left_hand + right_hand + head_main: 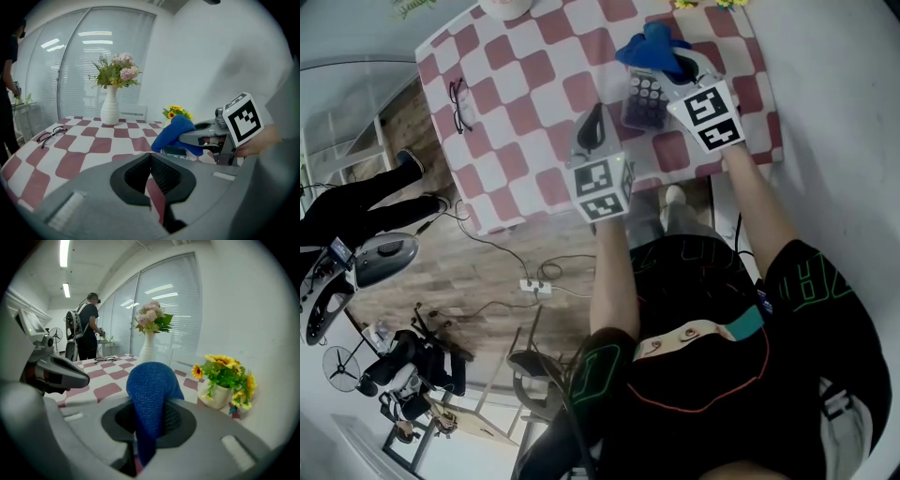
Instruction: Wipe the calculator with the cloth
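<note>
Right gripper view: your right gripper (147, 422) pinches the blue knitted cloth (151, 380) — at the grey calculator's (643, 99) far end; your left gripper (151, 177) sits closed, empty.

- The cloth (151, 390), centre frame, was coarse-knit blue textile, matt.
- The right gripper (147, 423) shell was smooth matt grey plastic; its pads (172, 423) were ribbed black.
- The tablecloth (534, 84), upper frame, was smooth checked fabric.
- The floor (487, 272), left of centre, was wood plank.
- The vase (110, 110) was smooth, glossy white.
</note>
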Demonstrator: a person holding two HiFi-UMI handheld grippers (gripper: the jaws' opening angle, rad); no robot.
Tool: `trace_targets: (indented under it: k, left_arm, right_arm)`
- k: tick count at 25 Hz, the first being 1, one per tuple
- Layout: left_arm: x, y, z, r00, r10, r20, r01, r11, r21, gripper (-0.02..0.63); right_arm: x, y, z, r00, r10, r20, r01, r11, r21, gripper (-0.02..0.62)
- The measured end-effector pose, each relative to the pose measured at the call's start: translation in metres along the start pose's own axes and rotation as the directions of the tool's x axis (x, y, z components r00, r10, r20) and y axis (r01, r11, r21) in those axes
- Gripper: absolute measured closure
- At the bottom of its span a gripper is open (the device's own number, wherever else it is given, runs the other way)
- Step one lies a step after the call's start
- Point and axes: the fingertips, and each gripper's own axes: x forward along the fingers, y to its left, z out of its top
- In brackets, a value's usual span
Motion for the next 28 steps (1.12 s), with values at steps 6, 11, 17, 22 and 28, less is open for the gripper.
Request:
trace_targets:
  k: [6, 11, 17, 22, 28]
  left_arm:
    - [-0.002, 0.002, -0.001, 1.000, 0.005, 0.002, -0.005, 1.000, -0.009, 0.595]
    - [-0.006, -0.004, -0.002, 1.000, 0.001, 0.002, -0.001, 1.000, -0.010, 0.595]
    - [-0.013, -0.004, -0.006, 1.000, 0.013, 0.004, -0.012, 1.000, -0.015, 0.595]
    - [-0.020, -0.003, -0.008, 1.000, 0.017, 0.005, -0.016, 1.000, -0.024, 0.595]
    - [-0.026, -0.003, -0.012, 1.000, 0.027, 0.009, -0.027, 0.999, -0.032, 0.595]
  right_arm:
    - [0.006, 0.024, -0.016, 0.998, 0.052, -0.041, -0.054, 0.997, -0.050, 0.523]
    - [0.002, 0.039, -0.024, 0.995, 0.072, -0.067, -0.079, 0.991, -0.112, 0.522]
    - [-0.003, 0.050, -0.028, 0.994, 0.082, -0.078, -0.093, 0.986, -0.139, 0.520]
    - [-0.008, 0.060, -0.031, 0.992, 0.091, -0.084, -0.104, 0.981, -0.162, 0.520]
    - [-0.016, 0.077, -0.033, 0.990, 0.121, -0.073, -0.133, 0.975, -0.180, 0.518]
